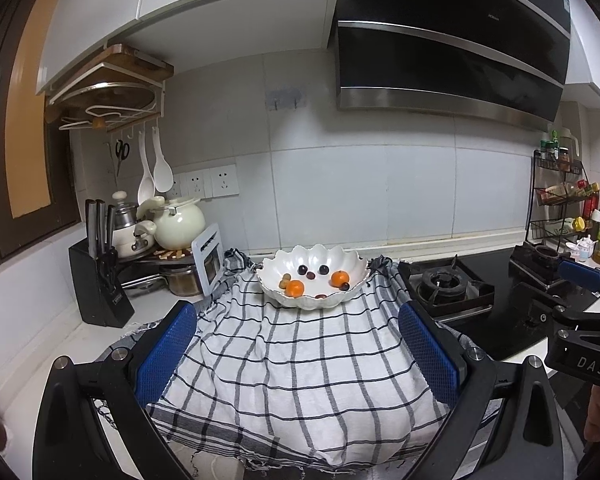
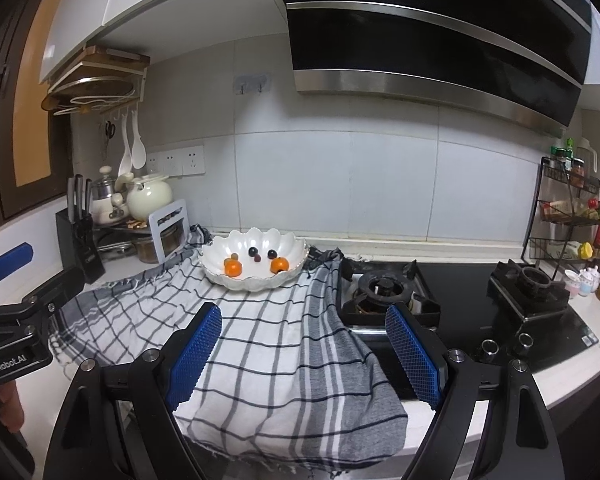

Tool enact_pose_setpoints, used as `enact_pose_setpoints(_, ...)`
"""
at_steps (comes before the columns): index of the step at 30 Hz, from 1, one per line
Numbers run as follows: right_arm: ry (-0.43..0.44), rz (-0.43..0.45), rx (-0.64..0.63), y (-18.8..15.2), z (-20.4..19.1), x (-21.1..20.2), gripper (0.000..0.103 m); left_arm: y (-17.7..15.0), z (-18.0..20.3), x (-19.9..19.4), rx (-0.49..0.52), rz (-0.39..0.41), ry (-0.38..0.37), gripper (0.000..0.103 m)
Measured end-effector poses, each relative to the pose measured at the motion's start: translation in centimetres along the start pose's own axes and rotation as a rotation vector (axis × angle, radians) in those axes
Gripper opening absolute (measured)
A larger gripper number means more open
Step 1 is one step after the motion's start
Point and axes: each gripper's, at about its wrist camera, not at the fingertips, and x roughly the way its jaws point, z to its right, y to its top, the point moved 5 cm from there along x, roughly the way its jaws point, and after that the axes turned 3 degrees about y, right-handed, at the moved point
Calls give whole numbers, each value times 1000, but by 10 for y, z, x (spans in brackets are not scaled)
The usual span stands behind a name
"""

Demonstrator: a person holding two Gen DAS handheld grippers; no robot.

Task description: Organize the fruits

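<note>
A white scalloped bowl (image 1: 354, 264) (image 2: 296, 250) stands at the far end of a checked cloth (image 1: 292, 364) (image 2: 260, 344). Inside lie two oranges (image 1: 295, 288) (image 2: 233, 267), several dark grapes (image 1: 302, 269) (image 2: 253, 251) and a small pale fruit (image 1: 285, 280). My left gripper (image 1: 296, 352) hovers open over the cloth, well short of the bowl, nothing between its blue pads (image 1: 166, 354). My right gripper (image 2: 304, 356) is open too, over the cloth's right part, with its blue pads (image 2: 414, 356) bare. Each gripper shows at the edge of the other's view.
A gas hob (image 1: 446, 284) (image 2: 388, 288) sits right of the cloth, which drapes onto it. A knife block (image 1: 98, 280), pots and a cream kettle (image 1: 178, 222) crowd the left back corner. A spice rack (image 2: 572, 216) and bottles stand at far right. A range hood (image 2: 432, 40) hangs above.
</note>
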Motion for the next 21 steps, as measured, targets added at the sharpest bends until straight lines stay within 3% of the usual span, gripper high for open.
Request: enact_pose_setpoints(21,-9,3,1,-1,5,-7,85,3,4,-4,-4,8,-24,103)
